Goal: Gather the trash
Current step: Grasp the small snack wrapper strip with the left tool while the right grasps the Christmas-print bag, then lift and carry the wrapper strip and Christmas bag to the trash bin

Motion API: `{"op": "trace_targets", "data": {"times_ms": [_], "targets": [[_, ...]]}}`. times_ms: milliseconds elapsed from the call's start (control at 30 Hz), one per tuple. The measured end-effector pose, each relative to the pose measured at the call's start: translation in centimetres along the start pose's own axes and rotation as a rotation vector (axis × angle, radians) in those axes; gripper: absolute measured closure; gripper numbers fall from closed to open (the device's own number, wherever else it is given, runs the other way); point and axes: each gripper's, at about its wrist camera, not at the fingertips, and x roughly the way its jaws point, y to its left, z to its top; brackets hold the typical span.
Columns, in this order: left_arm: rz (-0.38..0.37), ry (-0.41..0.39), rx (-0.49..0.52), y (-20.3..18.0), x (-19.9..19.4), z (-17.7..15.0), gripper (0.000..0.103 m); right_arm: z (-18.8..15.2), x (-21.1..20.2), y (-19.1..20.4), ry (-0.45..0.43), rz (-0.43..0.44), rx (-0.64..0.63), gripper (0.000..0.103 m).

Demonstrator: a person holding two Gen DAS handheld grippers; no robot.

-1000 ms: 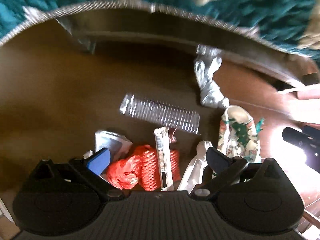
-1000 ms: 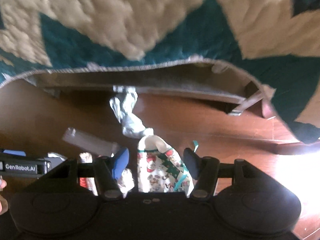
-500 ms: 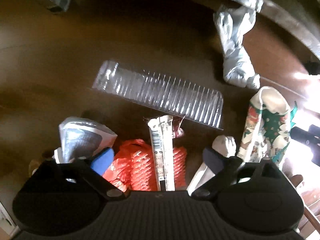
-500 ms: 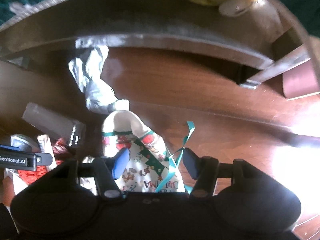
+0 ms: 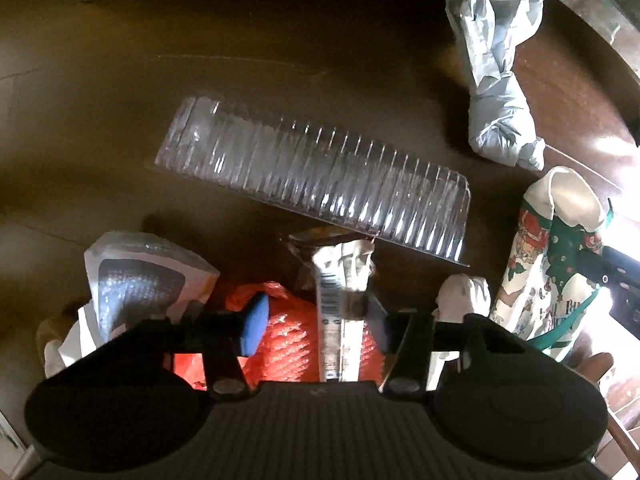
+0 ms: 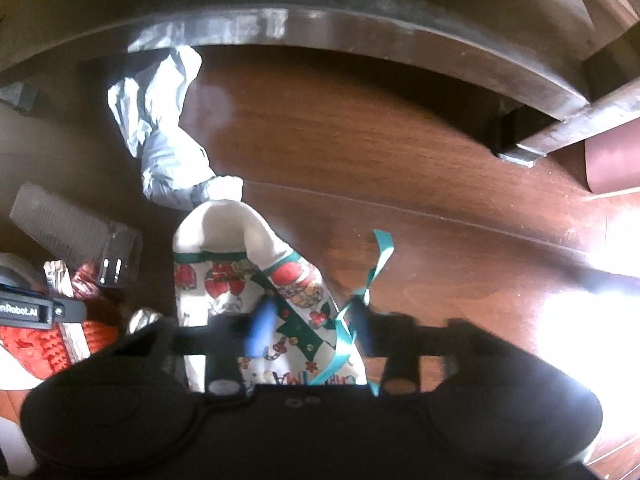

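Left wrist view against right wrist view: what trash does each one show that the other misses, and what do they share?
Only the left wrist view shows the silver-grey packet and the left gripper, jaws closing around the barcode wrapper. Only the right shows the teal ribbon curling free and the right gripper, jaws closing on the Christmas bag. Both show that bag, the ribbed clear tray, the crumpled white bag and the red netting.
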Motion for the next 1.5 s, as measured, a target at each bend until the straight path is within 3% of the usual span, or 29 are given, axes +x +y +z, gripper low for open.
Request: {"op": "trace_targets", "data": {"times_ms": [67,133,200,467,867,1167,1500], "targets": [[-0.003,-0.002,0.004,0.1,0.2,0.0,0.058,0.0,0.1,0.2,-0.001,-0.008,-0.004,0.078],[-0.007,0.002,0.014,0.1,0.2,0.0,0.071,0.0,0.0,0.4,-0.006,-0.023,-0.021,0.084],[-0.008,0.008,0.023,0.0,0.2,-0.1,0.077,0.0,-0.2,0.7,-0.004,-0.042,-0.048,0.095],[-0.015,0.007,0.084,-1.2,-1.7,-1.0,0.082,-1.0,-2.2,2.2,0.022,-0.093,-0.117,0.102],[-0.004,-0.055,0.143,-1.4,-8.9,-4.2,0.083,-2.9,-10.8,5.1,-0.061,-0.147,-0.164,0.103],[-0.036,-0.18,0.185,-0.7,-16.6,-8.3,0.083,-5.9,-19.8,5.4,-0.178,-0.139,-0.107,0.103],[-0.108,-0.438,0.334,-2.6,-29.5,-15.1,0.083,-10.9,-35.5,3.2,-0.478,-0.152,-0.065,0.103]]}}
